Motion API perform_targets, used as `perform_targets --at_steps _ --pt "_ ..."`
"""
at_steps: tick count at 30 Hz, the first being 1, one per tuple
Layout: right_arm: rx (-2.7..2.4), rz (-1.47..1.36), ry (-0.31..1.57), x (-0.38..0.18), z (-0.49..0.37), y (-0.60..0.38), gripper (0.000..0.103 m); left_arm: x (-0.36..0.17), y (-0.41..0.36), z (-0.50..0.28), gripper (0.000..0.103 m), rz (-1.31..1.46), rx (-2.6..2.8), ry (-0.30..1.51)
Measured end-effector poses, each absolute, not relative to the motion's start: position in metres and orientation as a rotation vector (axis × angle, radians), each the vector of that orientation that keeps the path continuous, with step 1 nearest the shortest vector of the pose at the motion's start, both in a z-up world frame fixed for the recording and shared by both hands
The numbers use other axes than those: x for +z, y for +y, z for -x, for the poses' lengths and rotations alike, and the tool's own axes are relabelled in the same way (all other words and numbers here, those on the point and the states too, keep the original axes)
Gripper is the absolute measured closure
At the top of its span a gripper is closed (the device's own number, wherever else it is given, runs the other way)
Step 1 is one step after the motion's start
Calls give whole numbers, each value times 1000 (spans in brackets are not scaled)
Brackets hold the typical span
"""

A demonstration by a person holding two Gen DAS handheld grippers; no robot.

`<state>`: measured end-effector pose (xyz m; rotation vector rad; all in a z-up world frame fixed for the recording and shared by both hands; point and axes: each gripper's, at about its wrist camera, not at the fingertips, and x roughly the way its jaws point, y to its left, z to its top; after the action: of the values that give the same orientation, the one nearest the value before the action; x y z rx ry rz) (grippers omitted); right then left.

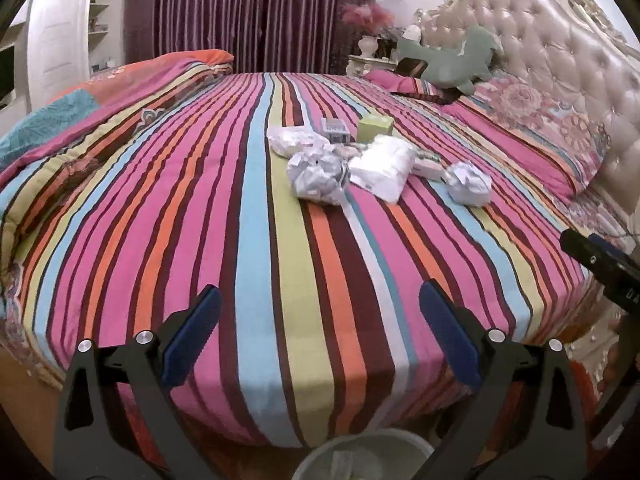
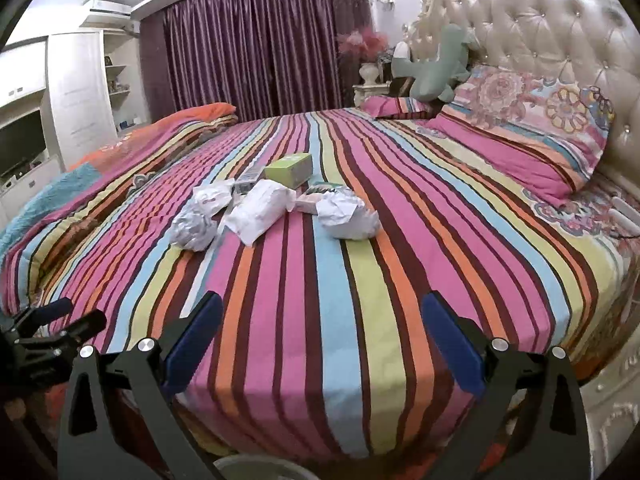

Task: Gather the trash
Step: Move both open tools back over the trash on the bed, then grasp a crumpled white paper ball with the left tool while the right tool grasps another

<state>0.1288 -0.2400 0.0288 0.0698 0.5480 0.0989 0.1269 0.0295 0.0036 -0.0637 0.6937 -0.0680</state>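
A heap of trash lies mid-bed on the striped cover [image 1: 256, 240]: a crumpled grey-white paper ball [image 1: 318, 176], a white plastic packet [image 1: 384, 166], a second paper ball [image 1: 468, 183], a green box [image 1: 374, 128] and a small grey carton [image 1: 335, 130]. The right wrist view shows the same heap: paper ball [image 2: 194, 230], packet [image 2: 262, 210], paper ball [image 2: 348, 216], green box [image 2: 289, 170]. My left gripper [image 1: 320, 320] hangs open over the near bed edge, well short of the heap. My right gripper [image 2: 322, 322] is open too, empty. A white bin [image 1: 362, 458] stands on the floor below the fingers.
A folded quilt [image 1: 120, 92] lies on the left of the bed. Pillows [image 2: 520, 136] and a green plush toy [image 1: 460, 60] rest against the tufted headboard [image 1: 540, 40]. Purple curtains [image 1: 248, 16] and a white cabinet [image 2: 76, 100] stand behind. The other gripper [image 1: 600, 268] shows at right.
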Motion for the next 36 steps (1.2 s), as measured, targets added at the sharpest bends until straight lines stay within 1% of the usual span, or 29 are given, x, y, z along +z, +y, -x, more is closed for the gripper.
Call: perform_targets --at_steps 7,22,29,36 --pt "135 -64 571 29 -165 -242 8 3 29 -175 7 60 -62 696" --pt "182 -52 652 15 -252 -244 8 -19 29 -272 7 59 -34 755" --pt "163 -26 697 6 -291 -247 8 -29 33 -308 7 93 -22 786" --pt "165 14 755 -3 -317 -247 8 -36 27 -336 7 70 -33 815"
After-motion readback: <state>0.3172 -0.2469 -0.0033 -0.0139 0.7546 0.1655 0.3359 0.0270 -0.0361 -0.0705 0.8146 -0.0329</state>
